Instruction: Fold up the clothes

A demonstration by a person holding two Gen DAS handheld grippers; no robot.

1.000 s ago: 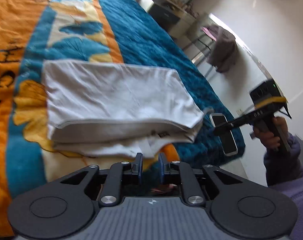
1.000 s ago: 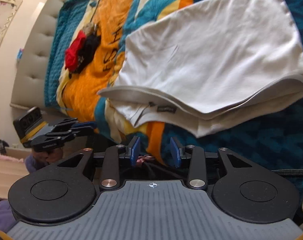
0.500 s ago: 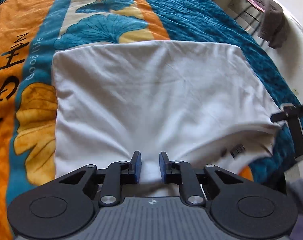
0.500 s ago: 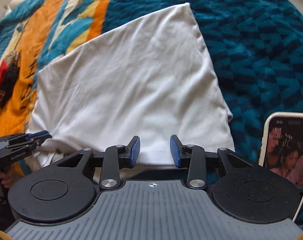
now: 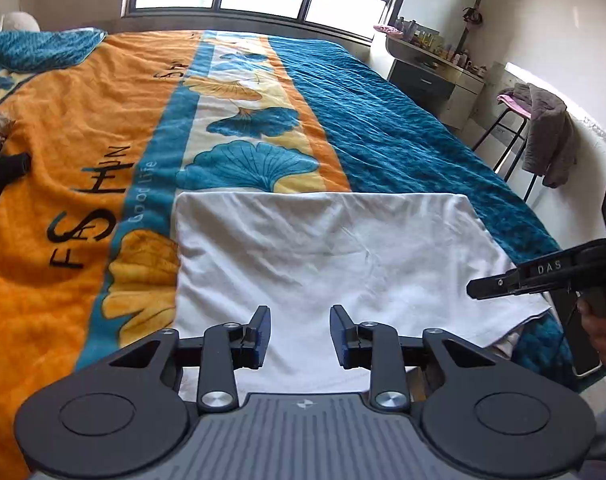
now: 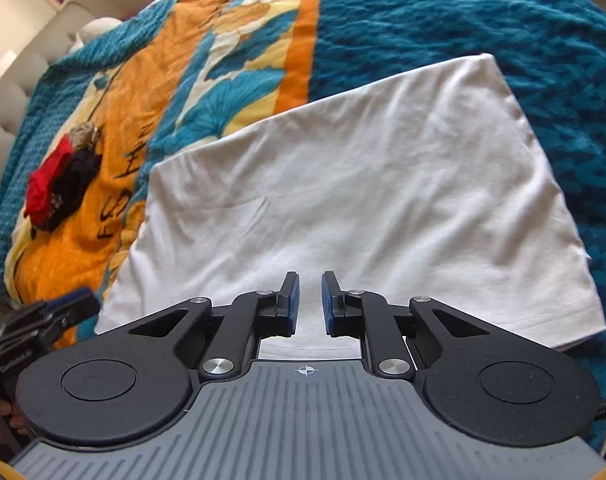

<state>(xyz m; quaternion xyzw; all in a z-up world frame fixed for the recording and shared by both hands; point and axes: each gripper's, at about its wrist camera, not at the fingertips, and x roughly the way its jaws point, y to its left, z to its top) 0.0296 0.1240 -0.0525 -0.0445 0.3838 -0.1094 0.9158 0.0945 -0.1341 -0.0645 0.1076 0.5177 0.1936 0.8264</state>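
A white garment [image 5: 323, 248] lies folded into a flat rectangle on the bed, its near edge toward me; the right wrist view shows the same white garment [image 6: 363, 184]. My left gripper [image 5: 299, 336] hovers over its near edge. The jaws are opening, with a clear gap and only cloth lying beneath it. My right gripper [image 6: 310, 304] sits over the near edge further right. Its jaws are closing to a narrow gap and nothing is pinched between the pads. The right gripper [image 5: 503, 284] reaches in from the right, and the left gripper [image 6: 63, 308] shows at the lower left.
The bed carries an orange, teal and cream blanket [image 5: 103, 140]. A red and black clothes pile [image 6: 55, 188] lies far left. A phone [image 5: 583, 360] rests at the bed's right edge. A chair with a grey garment [image 5: 543, 136] and a dresser [image 5: 423, 80] stand beyond.
Both grippers came in from low beside the bed edge to above the garment's near edge. The left jaws spread wider than before; the right jaws narrowed. The garment now lies flat.
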